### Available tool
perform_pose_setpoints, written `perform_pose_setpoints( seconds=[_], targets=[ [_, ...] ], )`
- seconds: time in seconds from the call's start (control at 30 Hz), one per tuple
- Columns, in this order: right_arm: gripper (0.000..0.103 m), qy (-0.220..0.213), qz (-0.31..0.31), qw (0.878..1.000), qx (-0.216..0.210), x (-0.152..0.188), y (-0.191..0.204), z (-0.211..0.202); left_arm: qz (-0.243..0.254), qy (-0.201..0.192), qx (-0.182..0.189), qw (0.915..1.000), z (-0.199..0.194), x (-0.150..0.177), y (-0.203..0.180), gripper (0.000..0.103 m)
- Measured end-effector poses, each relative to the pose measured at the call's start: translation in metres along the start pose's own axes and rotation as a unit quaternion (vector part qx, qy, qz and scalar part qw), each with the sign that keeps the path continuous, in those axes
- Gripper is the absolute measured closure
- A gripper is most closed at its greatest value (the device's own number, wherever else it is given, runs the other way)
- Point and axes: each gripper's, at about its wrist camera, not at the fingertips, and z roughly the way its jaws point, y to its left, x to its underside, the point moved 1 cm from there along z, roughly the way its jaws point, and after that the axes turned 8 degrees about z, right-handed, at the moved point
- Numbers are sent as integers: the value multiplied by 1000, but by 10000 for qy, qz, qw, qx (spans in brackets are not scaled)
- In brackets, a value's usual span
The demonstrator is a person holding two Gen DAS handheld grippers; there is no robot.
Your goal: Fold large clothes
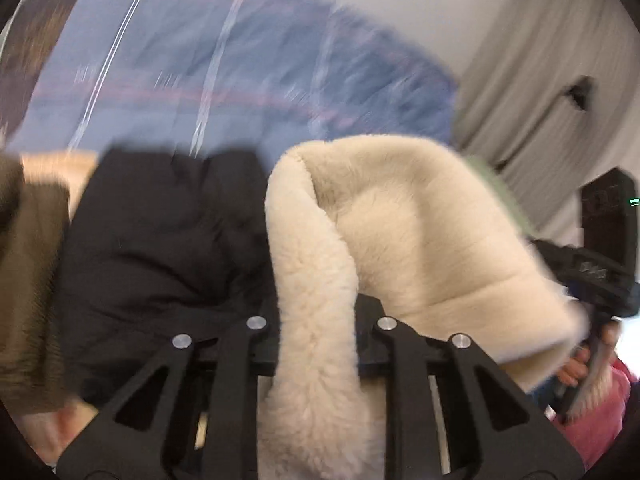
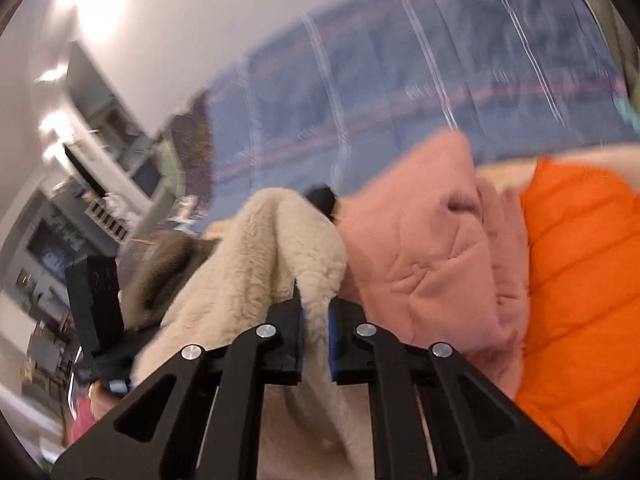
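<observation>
Both grippers are clamped on one cream-coloured fleecy garment (image 1: 400, 240); the left gripper (image 1: 316, 332) pinches a thick rolled edge running toward six o'clock, and the right gripper (image 2: 314, 320) nips a raised ridge of the same pile; holding two separate points probably serves to lift and spread the garment clear of the heap before any fold is made. It hangs in front of a blue quilted bedspread with pale stripes (image 1: 240, 60) at twelve o'clock. Crowding it are a black padded jacket (image 1: 160, 232) at nine o'clock in the left view, and a pink fleece garment (image 2: 432, 256) and an orange quilted jacket (image 2: 580, 280) at three o'clock in the right view; these may snag or leave little flat room.
</observation>
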Motion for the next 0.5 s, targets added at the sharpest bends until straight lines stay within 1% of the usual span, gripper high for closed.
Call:
perform_pose_setpoints(
  seconds=[0.03, 0.07, 0.1, 0.13, 0.17, 0.2, 0.23, 0.27, 0.3, 0.37, 0.4, 0.5],
  targets=[
    [94, -107, -212, 9997, -33, 8, 6, -19, 149, -242, 100, 9995, -23, -1, -11, 83],
    [94, -255, -492, 9985, -28, 19, 14, -43, 416, -522, 212, 9975, -55, 2, -26, 83],
    [94, -394, -757, 9963, -5, 35, 21, -67, 619, -707, 264, 9952, -78, 8, -38, 80],
    [94, -437, -875, 9952, -18, 48, 22, -83, 830, -882, 345, 9920, -103, 18, -49, 77],
    [94, -434, -972, 9943, -34, 69, 21, -104, 1007, -995, 478, 9888, -128, 32, -60, 74],
    [93, -380, -999, 9943, -50, 93, 16, -122, 1089, -1056, 576, 9867, -145, 44, -68, 66],
    [92, -325, -996, 9945, -55, 110, 13, -132, 1141, -1100, 676, 9851, -161, 59, -73, 53],
    [91, -239, -961, 9951, -12, 131, 6, -144, 1173, -1145, 737, 9837, -176, 75, -78, 49],
    [87, -147, -847, 9963, 52, 156, -3, -158, 1199, -1187, 766, 9827, -195, 98, -82, 46],
    [81, -133, -499, 9986, 118, 182, -18, -177, 1206, -1103, 747, 9837, -215, 129, -87, 45],
    [81, -149, -293, 9993, 177, 191, -24, -184, 1184, -1036, 698, 9851, -220, 139, -89, 44],
    [81, -166, -86, 9990, 397, 203, -23, -186, 1163, -797, 509, 9887, -218, 154, -95, 44]
  ],
)
